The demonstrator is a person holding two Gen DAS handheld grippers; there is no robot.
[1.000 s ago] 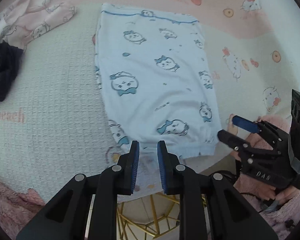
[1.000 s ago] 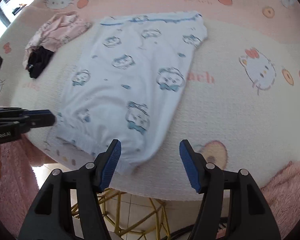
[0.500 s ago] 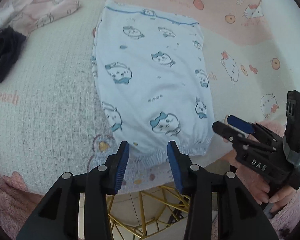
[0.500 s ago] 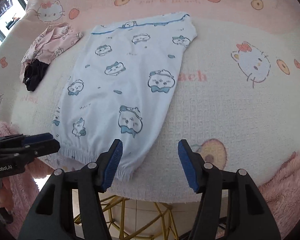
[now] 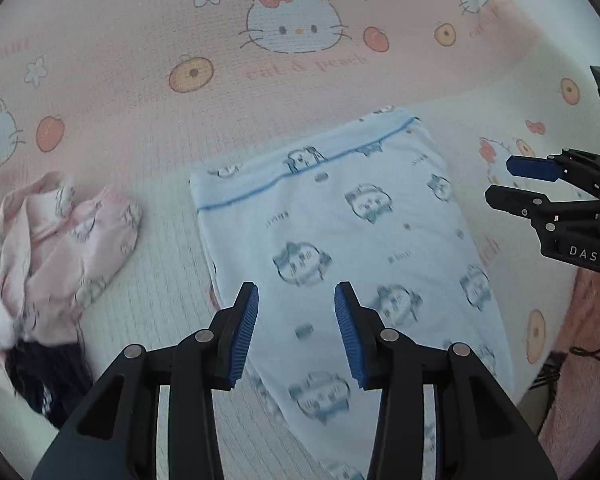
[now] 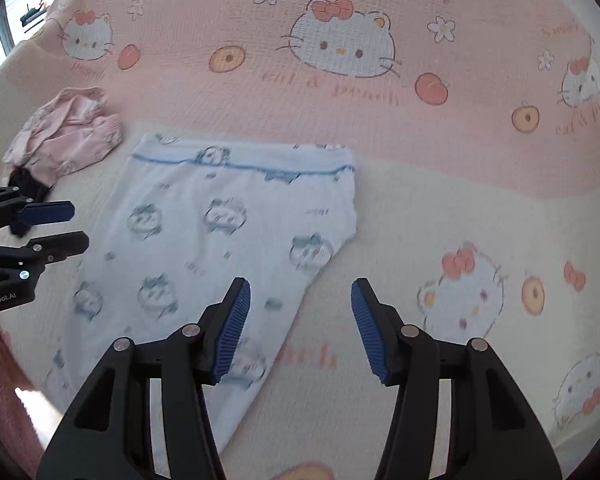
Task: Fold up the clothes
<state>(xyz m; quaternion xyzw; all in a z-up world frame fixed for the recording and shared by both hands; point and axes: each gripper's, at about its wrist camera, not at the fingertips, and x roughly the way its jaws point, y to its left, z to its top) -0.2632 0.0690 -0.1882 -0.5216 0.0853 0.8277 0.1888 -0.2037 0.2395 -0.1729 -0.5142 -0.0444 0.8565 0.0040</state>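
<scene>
Left claw [image 5: 296, 330] hangs w/ jaws partly apart, nothing between the pads; they opened a bit in the last moment but not in the most recent stretch. Right claw [image 6: 300, 330] gapes wider, also empty, its jaws have just been closing a little. Both tilt steeply down at the table [image 6: 440, 208], which wears a pink-and-cream cat-print cover.

Largest thing under them: light blue trousers [image 5: 340, 232], cartoon print, laid flat & already halved lengthwise by the look of it. Long axis runs away from the claws: waistband [image 6: 240, 160] w/ blue stripe at the far end, cuff end near, passing below the claws toward the table's near edge. Left claw sits right over the near-left part of the cloth; right claw sits over its right edge, one pad above fabric, the other above bare cover. So both are about equally near, each on its own side.

Judgement: next move prob. a crosswise fold, so each claw needs a corner at the same end, cuff or waist; waist is still ahead of both.

Smaller: pink garment [image 5: 60, 240] crumpled to the far left of the left claw, w/ a dark garment [image 5: 48, 376] touching it, nearer.
</scene>
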